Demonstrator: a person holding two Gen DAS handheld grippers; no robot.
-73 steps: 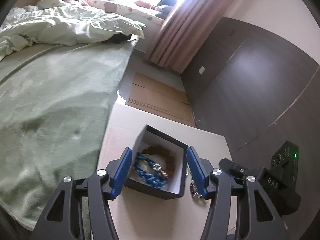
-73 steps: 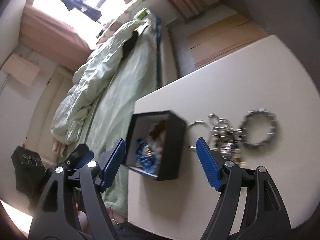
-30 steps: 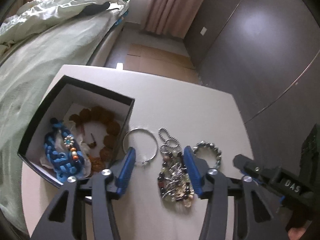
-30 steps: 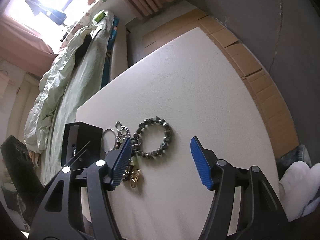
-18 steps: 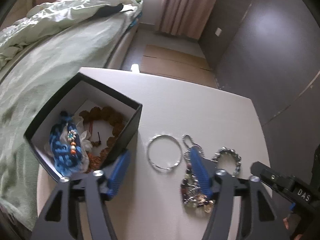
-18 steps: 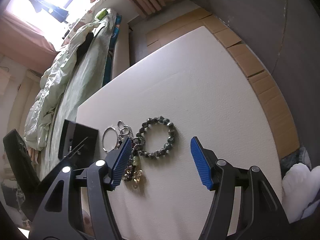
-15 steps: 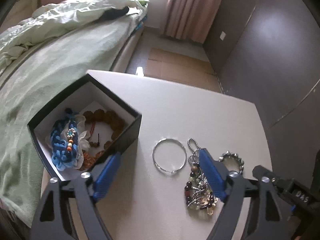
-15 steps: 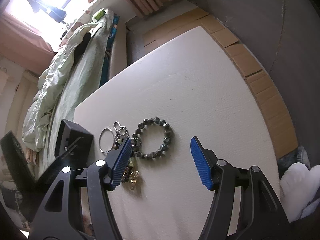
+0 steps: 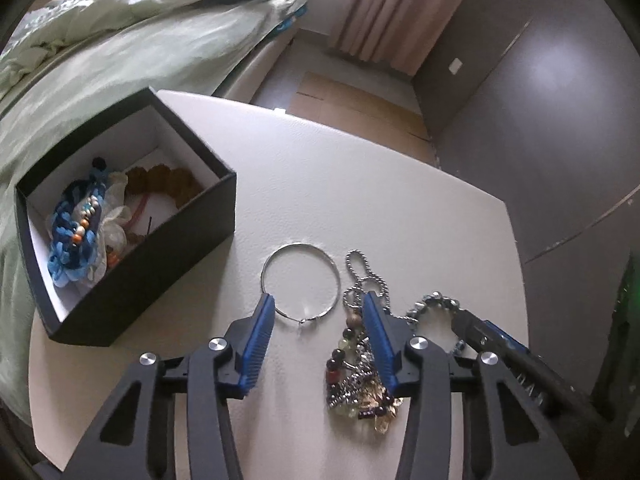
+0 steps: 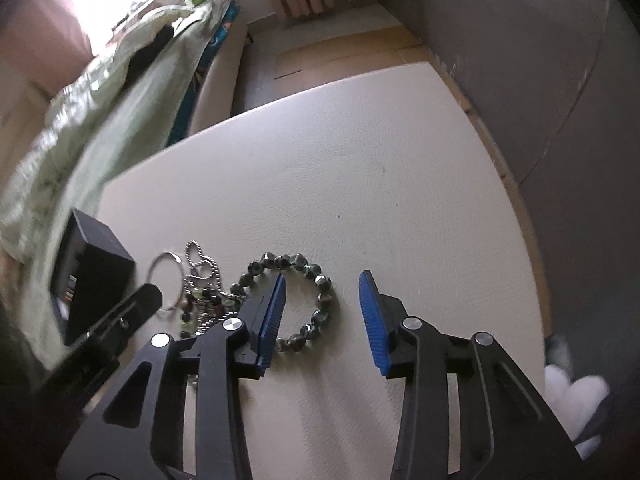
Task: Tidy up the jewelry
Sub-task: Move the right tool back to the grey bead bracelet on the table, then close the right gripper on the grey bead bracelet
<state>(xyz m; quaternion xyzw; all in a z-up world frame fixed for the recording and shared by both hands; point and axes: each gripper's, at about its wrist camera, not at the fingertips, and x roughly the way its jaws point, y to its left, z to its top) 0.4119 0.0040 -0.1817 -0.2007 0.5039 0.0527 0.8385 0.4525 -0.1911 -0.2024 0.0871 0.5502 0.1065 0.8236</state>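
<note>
An open black box on the white table holds a blue braided bracelet and a brown bead bracelet. Right of it lie a silver hoop, a tangle of bead and chain jewelry and a dark bead bracelet. My left gripper is open and empty, its fingers straddling the hoop's near edge. My right gripper is open and empty over the dark bead bracelet's right side. The box, hoop and tangle also show in the right wrist view.
A bed with a green cover lies left of the table. Pink curtains and a dark wall stand beyond. Cardboard sheets lie on the floor past the table's far edge. The other gripper's body is at the right.
My left gripper has swung from over the box to the hoop and come down close to it. My right gripper has moved right onto the dark bead bracelet and lowered.
</note>
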